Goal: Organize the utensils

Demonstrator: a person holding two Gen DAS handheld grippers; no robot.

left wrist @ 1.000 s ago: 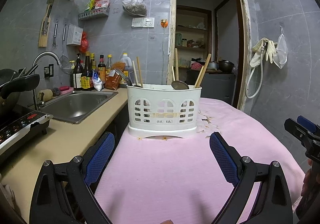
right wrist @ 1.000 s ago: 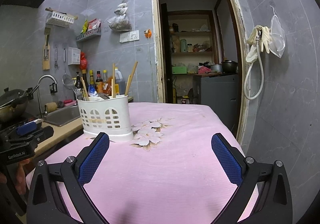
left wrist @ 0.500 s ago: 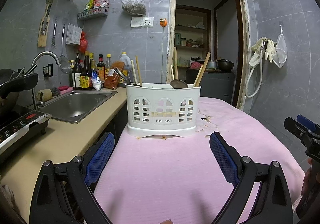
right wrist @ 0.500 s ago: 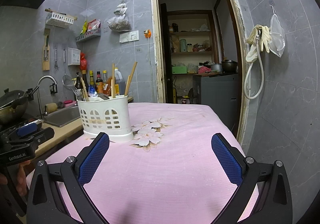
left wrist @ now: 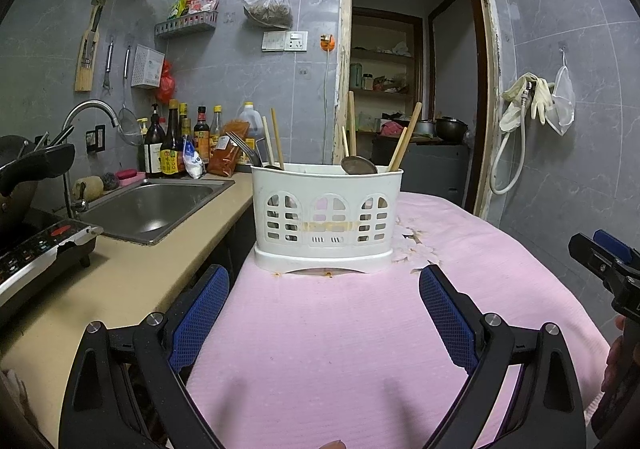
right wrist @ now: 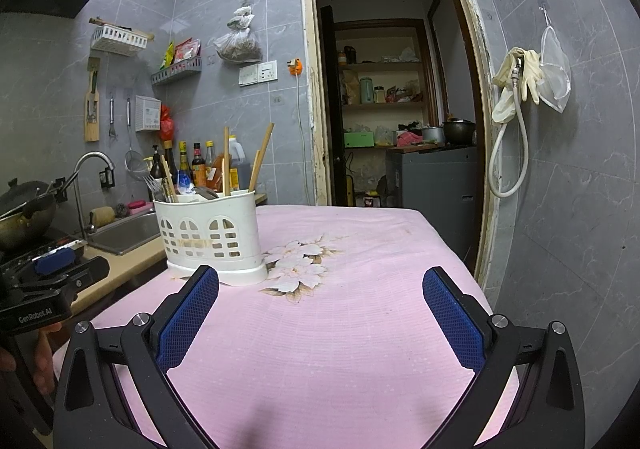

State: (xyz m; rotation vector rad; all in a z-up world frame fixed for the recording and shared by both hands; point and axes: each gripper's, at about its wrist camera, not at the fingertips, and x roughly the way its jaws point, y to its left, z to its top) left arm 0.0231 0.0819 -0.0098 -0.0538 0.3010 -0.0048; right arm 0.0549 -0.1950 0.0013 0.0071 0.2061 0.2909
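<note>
Left wrist view is showing the pink cloth point(left wrist: 360, 349) covering the tabletop, running from the near edge to the doorway at the far end, with the kitchen counter and sink point(left wrist: 152, 205) lying to its left. Sitting on the cloth's left side, toward the far half, is the white utensil holder point(left wrist: 328, 217), its long side facing this camera squarely, probably so both pairs of tongs are getting an easy reach at its open top. Its long axis is running left to right; the utensils inside are standing handle-up. The wooden chopsticks point(left wrist: 404, 141) are leaning toward the right, another pair point(left wrist: 274, 141) is tilting slightly left, a metal ladle point(left wrist: 359, 165) is resting its bowl at the rim, and a fork point(left wrist: 240, 145) is poking tines-up at the left end. The left tongs point(left wrist: 324, 313) are hovering wide apart, empty, aimed straight at the holder. The right tongs point(right wrist: 320, 313) are likewise spread wide and holding nothing, pointing down the cloth with the holder off to their left.
</note>
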